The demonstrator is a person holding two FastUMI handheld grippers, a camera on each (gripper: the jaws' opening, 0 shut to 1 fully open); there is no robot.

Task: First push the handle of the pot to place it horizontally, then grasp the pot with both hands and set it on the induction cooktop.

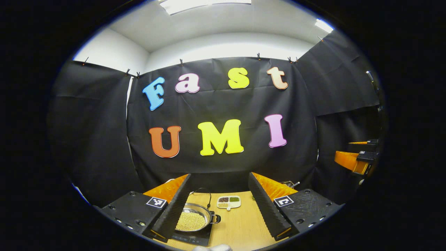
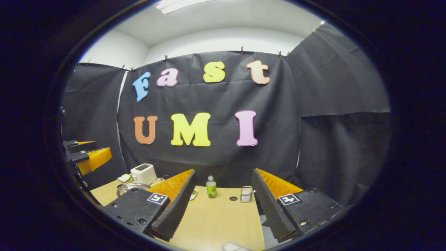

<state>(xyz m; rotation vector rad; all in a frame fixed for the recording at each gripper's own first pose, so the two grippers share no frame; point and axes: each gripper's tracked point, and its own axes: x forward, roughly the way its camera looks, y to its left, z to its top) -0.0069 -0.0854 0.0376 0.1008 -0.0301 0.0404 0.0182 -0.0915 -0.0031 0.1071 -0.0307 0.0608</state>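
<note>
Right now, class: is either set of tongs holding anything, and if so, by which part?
Nothing is held. The left tongs and right tongs are both open above the table, apart from the pot.

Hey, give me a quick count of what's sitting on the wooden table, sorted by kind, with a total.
Pot of beans: 1
Induction cooktop: 1
Divided dish: 1
Toaster: 1
Bottle: 1
Small metal container: 1
Total: 6
</note>
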